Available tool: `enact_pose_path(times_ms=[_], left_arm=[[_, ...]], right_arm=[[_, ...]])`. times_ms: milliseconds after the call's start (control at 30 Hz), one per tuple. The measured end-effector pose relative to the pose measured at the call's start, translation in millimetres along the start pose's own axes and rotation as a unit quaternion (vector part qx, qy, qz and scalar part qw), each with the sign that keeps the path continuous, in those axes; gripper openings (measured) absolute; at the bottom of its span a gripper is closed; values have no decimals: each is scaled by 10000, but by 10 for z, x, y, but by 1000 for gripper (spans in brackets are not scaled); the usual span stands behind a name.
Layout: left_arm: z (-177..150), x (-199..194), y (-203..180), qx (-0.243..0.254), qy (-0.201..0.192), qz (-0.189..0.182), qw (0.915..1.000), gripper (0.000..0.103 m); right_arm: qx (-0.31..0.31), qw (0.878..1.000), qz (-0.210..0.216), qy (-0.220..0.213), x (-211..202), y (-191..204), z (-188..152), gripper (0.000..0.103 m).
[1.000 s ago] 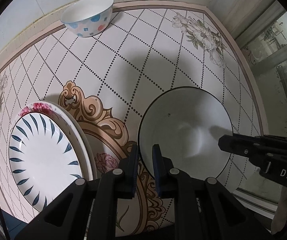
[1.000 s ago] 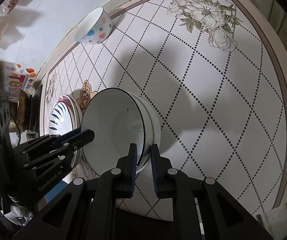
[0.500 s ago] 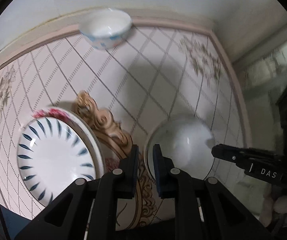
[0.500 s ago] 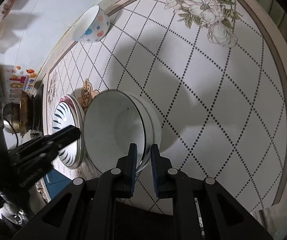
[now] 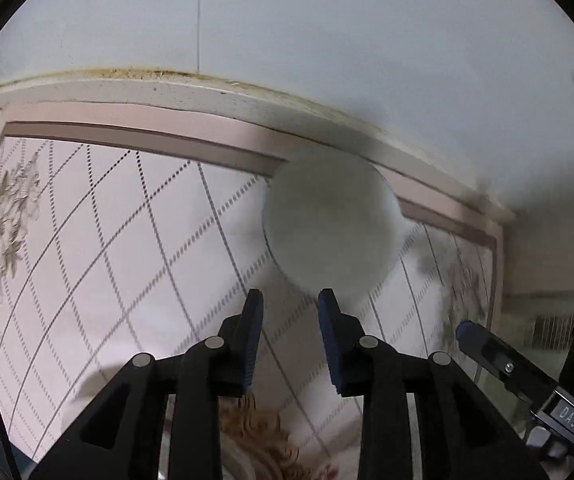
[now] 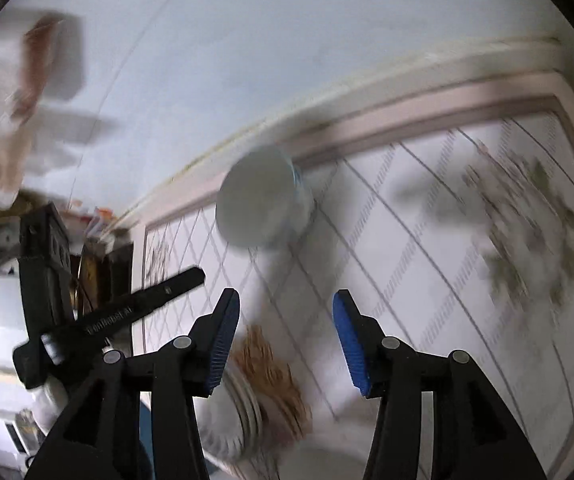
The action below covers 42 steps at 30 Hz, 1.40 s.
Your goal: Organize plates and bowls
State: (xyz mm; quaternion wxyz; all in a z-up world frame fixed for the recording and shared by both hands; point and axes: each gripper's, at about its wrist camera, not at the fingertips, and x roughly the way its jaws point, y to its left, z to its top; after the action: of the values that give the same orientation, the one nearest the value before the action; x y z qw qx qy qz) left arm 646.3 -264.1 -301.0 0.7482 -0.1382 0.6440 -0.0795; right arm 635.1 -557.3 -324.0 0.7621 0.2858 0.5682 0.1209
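Bowls are the matter now: both hand-held grippers have let go of the dark-rimmed white bowl they pinched by its rim a second ago, one on each side, and have swung away from it toward the far edge of the desk (image 5: pixel 87 240). That bowl has dropped out of both views, so I cannot tell exactly where it sits; a pale blur at the bottom edge of the right wrist view may be its rim.

The left hand-held gripper (image 5: pixel 290 308) has just been opening and its jaws stand a little apart with nothing between them. The right hand-held gripper (image 6: pixel 285 306) has also just been opening, wider than the left, and is likewise empty.

Ahead of both stands the small white bowl (image 5: pixel 329 226) with coloured dots, close to the pink border by the wall (image 5: pixel 327 40), blurred by motion; in the right wrist view the small white bowl (image 6: pixel 263 196) shows a trace of blue on its side. The stacked plates (image 6: pixel 231 420) lie low at the left in that view, beside the golden ornament.

My reading: the large bowl is placed, and the small one is the next to be fetched and nested.
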Motion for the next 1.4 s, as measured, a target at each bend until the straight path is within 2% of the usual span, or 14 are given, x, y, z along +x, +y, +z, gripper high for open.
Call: enact_pose_path(times_ms=[100,200,233,267,300,333,367,633,867,1133,1400], left_arm=[[166,178,77,-212,170,-103,9996,26],[280,380,94,-275,347,-218,9988,26],[292,398,78,-258,324,-216,9989,24],[283,411,71,-230,245,-213,9992,24],[291,424,66,-201,183,-181,9995,22],[286,427,61,-163,121,-103,9997,18],[278,421,54,-116,64,-41,9999,15],[242,314,-51,294,-213,167,9992,14],[-10,68,-188,745,-471,288,9957,14],[-451,-363,-352,1054,-651,-20,9923,14],[-1073,-764,-642,1658,-814,-229,9825,14]], right_arm=[[107,9999,-97,80,333,29,311,52],[253,9993,-168,222,617,-16,479,51],[319,9990,-172,251,702,-34,513,45],[381,9988,-168,273,778,-49,538,33],[401,9985,-206,323,862,-65,570,25],[389,9984,-248,318,893,-86,573,13],[329,9985,-322,287,917,-81,586,12],[-17,9982,-579,142,895,8,537,12],[-212,9978,-629,48,695,66,349,12],[-450,9967,-641,-235,111,206,-24,12],[-546,9948,-707,-497,-578,233,-625,12]])
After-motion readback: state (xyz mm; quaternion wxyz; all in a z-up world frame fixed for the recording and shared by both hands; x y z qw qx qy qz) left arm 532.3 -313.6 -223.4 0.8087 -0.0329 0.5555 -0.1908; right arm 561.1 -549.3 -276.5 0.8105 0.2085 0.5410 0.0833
